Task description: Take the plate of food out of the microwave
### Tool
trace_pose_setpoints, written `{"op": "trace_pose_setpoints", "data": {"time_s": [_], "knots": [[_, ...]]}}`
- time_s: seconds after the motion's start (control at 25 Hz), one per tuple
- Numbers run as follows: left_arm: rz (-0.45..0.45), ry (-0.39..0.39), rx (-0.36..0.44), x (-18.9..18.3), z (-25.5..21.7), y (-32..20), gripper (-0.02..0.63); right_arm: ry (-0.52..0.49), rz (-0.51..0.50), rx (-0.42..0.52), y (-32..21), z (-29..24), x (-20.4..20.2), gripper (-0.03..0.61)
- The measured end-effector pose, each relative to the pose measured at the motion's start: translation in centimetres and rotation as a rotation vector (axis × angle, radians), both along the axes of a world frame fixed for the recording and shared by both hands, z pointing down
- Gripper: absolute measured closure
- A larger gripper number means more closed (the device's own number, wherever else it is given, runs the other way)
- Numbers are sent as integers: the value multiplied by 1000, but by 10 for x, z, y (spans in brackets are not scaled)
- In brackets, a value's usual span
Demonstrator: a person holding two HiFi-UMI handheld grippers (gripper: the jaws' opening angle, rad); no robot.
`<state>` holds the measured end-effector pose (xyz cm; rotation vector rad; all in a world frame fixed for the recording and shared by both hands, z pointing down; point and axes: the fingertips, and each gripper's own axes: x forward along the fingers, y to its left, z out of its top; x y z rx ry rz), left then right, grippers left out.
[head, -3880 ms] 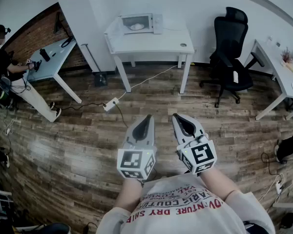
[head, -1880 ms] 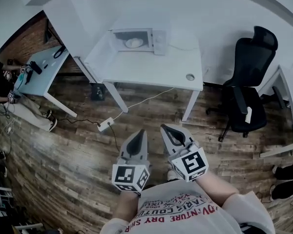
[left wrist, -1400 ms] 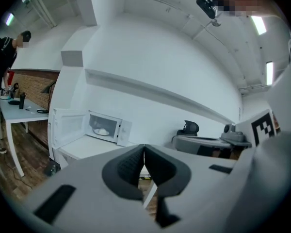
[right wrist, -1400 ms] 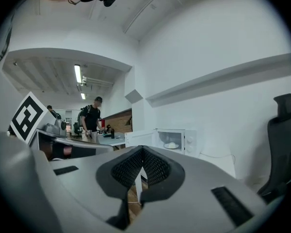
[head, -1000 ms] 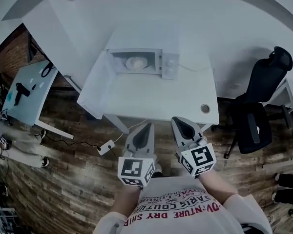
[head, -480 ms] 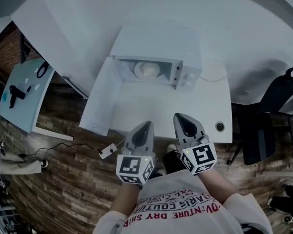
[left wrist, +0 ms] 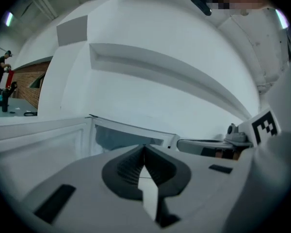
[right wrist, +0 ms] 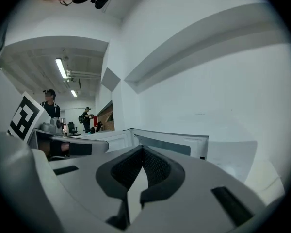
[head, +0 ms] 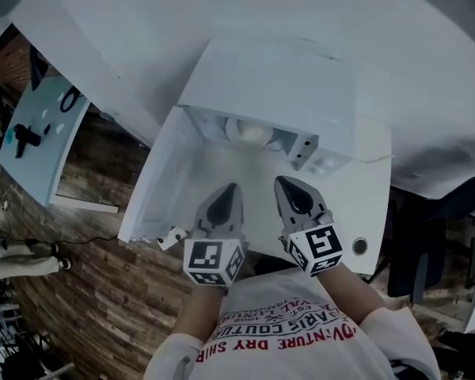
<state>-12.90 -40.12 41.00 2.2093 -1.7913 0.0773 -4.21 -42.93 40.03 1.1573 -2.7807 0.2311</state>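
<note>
Facing microwave (head: 277, 85): left gripper (head: 229, 190), right gripper (head: 284, 184)

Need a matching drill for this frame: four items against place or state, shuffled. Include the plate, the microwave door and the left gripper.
Items:
1. plate of food
2. microwave door
3. left gripper
4. round cable hole

Place or state:
A. swung open, at the left in the head view
B. shut, nothing held
C. inside the microwave
D. in the table top, right of the right gripper

Pairs: 1-C, 2-A, 3-B, 4-D
</note>
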Motion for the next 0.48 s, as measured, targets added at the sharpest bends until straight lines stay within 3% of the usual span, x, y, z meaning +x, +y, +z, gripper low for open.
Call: {"op": "trace_pose_setpoints", "data": {"time_s": [0.28,0.48], "knots": [[-39,76,-119,-4,52,-51,606,38,-37,-20,-58,36,-7,566],[-46,200,-87,-15,94,-75,606,89,-22,-16,-79,66,-11,566]]}}
